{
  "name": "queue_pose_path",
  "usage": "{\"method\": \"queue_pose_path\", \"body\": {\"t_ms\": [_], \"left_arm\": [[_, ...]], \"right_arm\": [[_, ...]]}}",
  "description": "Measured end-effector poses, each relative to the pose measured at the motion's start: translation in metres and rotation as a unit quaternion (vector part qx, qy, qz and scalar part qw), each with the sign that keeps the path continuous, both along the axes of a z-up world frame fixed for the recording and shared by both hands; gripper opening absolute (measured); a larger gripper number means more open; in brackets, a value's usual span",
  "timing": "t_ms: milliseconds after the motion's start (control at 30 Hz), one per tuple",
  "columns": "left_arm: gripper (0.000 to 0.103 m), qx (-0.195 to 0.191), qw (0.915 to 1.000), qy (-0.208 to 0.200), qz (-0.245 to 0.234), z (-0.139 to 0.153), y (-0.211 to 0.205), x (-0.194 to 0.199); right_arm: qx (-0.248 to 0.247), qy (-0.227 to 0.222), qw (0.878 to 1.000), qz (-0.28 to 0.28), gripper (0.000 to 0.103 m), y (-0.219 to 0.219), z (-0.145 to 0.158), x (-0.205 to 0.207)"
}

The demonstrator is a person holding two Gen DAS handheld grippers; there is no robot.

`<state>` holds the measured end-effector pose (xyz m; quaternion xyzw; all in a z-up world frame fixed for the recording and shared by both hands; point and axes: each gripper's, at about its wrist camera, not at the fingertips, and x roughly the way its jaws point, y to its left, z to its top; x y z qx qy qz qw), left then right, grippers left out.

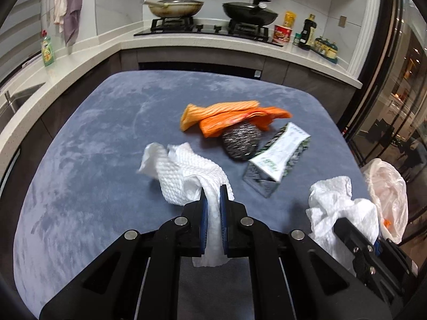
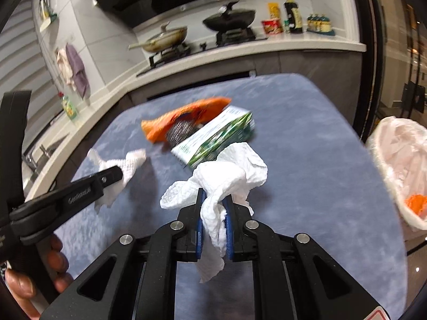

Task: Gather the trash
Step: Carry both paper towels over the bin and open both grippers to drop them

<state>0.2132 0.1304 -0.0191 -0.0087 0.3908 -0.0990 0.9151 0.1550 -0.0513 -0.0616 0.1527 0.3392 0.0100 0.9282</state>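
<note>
My left gripper (image 1: 213, 194) is shut on a white paper towel (image 1: 181, 173) and holds it over the blue-grey table (image 1: 93, 146). It also shows in the right wrist view (image 2: 117, 176) with its towel (image 2: 128, 162). My right gripper (image 2: 214, 200) is shut on another crumpled white paper towel (image 2: 229, 176), seen in the left wrist view (image 1: 336, 205) at the right. On the table lie orange wrappers (image 1: 229, 117), a dark steel scrubber (image 1: 241, 140) and a green-and-white carton (image 1: 280, 154). A bin lined with a white bag (image 2: 400, 165) stands off the table's right edge.
A kitchen counter (image 1: 80, 61) wraps behind and left, with a stove, two pans (image 1: 173, 6), bottles (image 1: 309, 32) and a green soap bottle (image 1: 47, 49). A sink (image 1: 10, 101) is at far left. Glass doors (image 1: 400, 93) are at right.
</note>
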Motion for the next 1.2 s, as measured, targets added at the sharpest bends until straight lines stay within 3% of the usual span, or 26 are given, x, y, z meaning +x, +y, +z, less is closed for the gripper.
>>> {"method": "queue_pose_path", "body": {"t_ms": [567, 867, 1200], "left_arm": [[0.008, 0.016, 0.9926, -0.044, -0.112, 0.044, -0.137, -0.058], [0.008, 0.024, 0.9821, -0.043, -0.181, 0.041, -0.223, -0.079], [0.008, 0.021, 0.9685, -0.021, -0.247, 0.024, -0.297, -0.087]], "right_arm": [[0.011, -0.071, 0.990, -0.125, 0.012, -0.140, 0.043, -0.063], [0.012, -0.066, 0.979, -0.194, 0.012, -0.221, 0.033, -0.096], [0.025, -0.053, 0.969, -0.241, 0.012, -0.281, 0.014, -0.117]]}}
